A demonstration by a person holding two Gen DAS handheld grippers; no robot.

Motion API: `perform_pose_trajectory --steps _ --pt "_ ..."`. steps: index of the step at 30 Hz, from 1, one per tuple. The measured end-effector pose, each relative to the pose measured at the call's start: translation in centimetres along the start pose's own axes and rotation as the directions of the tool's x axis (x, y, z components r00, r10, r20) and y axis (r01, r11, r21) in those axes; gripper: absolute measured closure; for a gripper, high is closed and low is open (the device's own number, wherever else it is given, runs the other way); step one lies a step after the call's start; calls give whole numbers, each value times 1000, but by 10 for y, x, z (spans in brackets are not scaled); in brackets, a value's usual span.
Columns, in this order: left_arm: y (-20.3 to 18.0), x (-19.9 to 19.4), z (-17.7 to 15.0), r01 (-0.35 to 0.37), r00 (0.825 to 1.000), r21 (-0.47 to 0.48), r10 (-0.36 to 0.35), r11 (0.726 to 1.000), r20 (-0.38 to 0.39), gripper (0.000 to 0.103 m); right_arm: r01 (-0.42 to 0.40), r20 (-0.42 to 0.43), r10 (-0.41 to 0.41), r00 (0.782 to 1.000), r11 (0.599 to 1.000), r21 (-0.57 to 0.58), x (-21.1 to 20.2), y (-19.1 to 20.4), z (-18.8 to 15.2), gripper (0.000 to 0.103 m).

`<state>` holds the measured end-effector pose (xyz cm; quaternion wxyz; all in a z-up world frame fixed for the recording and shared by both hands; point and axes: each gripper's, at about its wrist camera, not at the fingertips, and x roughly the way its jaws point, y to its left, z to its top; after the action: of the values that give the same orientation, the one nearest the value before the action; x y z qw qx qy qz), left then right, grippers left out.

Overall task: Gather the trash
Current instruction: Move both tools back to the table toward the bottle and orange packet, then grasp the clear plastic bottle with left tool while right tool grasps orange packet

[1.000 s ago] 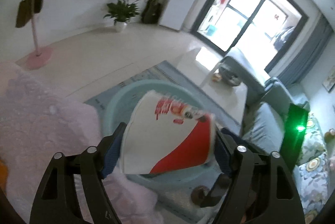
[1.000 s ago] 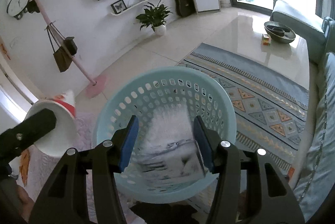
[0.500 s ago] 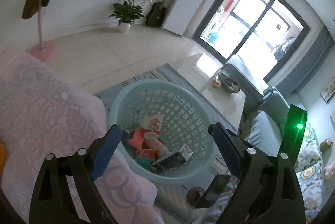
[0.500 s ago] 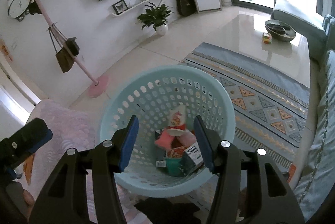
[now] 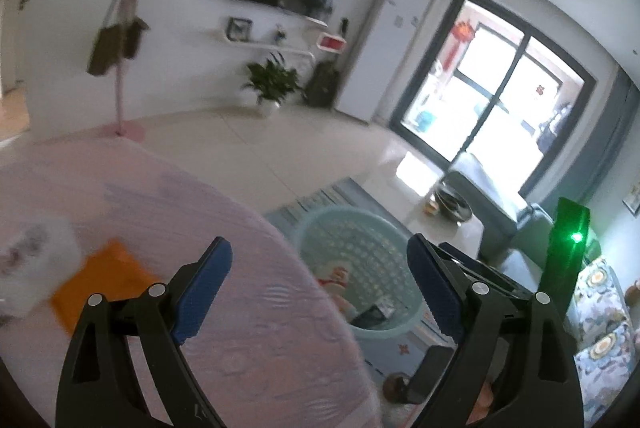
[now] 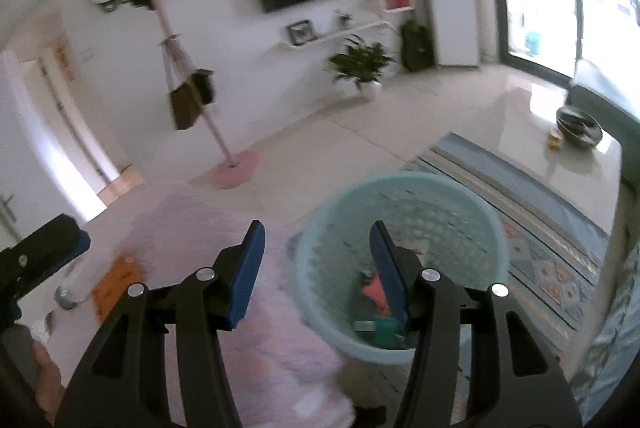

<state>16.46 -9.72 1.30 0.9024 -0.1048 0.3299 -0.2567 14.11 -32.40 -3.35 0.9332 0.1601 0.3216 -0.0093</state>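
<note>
Beyond the right jaws, the basket (image 6: 400,268) already keeps trash; an orange wrapper (image 5: 100,280) lies left of the wide, empty left gripper (image 5: 316,288). Right gripper (image 6: 316,268) half-open, empty. A hurried, blurred reach may push the wrapper off the surface (image 5: 260,328).

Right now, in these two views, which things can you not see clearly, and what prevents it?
- Basket contents, left wrist view: the pink tablecloth edge covers part, and blur smears the rest.
- Basket contents, right wrist view: a finger of the right tongs covers them.
- Orange item and white thing on the table: too blurred to identify.
- Left tongs, right wrist view: cut off by the frame edge.
</note>
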Motion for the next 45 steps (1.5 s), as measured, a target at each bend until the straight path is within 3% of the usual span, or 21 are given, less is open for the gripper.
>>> perform_pose_trajectory --steps 8,13,18,24,33,38,42,45 --pt "76 -67 5 -126 990 -35 129 991 66 13 -136 -22 134 991 981 -136 -5 100 -11 52" --pt "133 -77 4 -237 971 3 236 972 17 9 -198 -62 189 980 956 -216 9 165 -34 52" --pt "180 -69 4 -231 972 43 233 972 -37 9 -248 -102 227 969 916 -316 23 208 -58 52" --pt "220 -56 1 -148 984 14 148 989 -102 9 -261 -120 233 965 904 -339 38 217 -69 51" --pt "232 -24 -13 -107 971 -3 103 994 -215 10 -274 -168 232 958 913 -301 60 205 -69 50" --pt "217 -19 -21 -173 953 25 174 985 -250 14 -276 -198 229 953 926 -258 69 198 -67 50" --pt "213 -19 -20 -265 934 18 261 964 -244 38 -284 -250 227 941 933 -222 78 193 -66 50" --pt "217 -28 -23 -285 937 -40 269 958 -223 43 -297 -310 226 924 933 -204 89 198 -65 47"
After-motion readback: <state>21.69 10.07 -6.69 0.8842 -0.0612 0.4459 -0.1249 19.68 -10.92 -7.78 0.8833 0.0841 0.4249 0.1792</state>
